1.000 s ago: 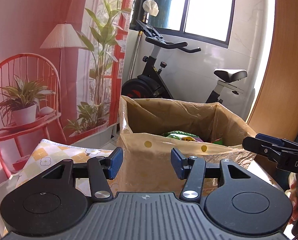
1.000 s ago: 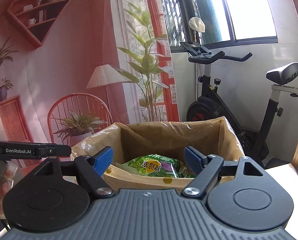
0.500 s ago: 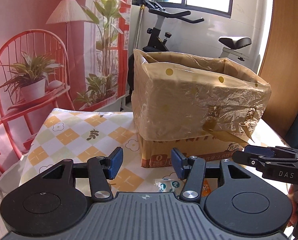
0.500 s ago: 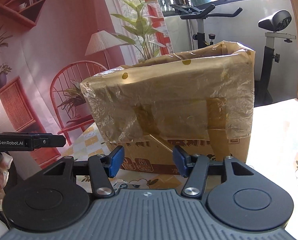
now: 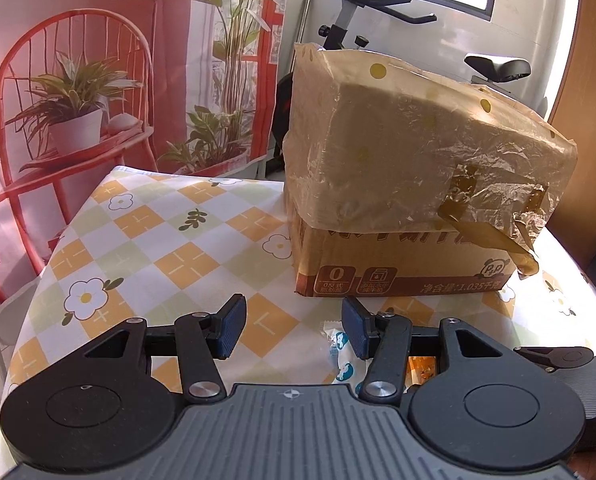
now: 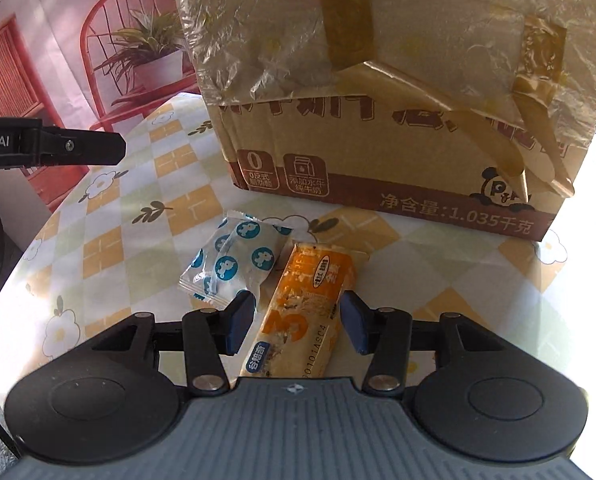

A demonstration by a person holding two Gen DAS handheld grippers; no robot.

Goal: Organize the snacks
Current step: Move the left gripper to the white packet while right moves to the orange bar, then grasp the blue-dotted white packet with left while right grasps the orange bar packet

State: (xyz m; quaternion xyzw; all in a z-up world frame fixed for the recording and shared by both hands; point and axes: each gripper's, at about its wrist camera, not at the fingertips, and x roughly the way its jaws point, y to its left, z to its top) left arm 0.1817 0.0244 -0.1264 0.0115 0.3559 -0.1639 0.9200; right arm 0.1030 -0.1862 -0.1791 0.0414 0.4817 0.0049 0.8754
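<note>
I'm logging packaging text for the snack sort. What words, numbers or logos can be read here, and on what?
"净含量:1.035千克": box, bottom strip.
"0", over small blurred print: box, left icon.
"添加水牛纯牛奶": box, carton icon.
Panda logo: box, right corner; letters unclear.
Large characters on box: half hidden by plastic liner.
"谷粕斋", "0101ASC4": orange bar.
"oot.AI": left gripper.
Blue-dotted packet: no readable text.

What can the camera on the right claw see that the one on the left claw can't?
Only the right view shows the orange snack bar whole, lying between the right claw's fingers, which have just been closing but do not yet pinch it. It also shows the whole white packet with blue dots.

Only the left view shows the exercise bike and window behind, and the left claw open over the tablecloth.

Both show the cardboard box lined with a plastic bag, the checked tablecloth and the red chair backdrop.
</note>
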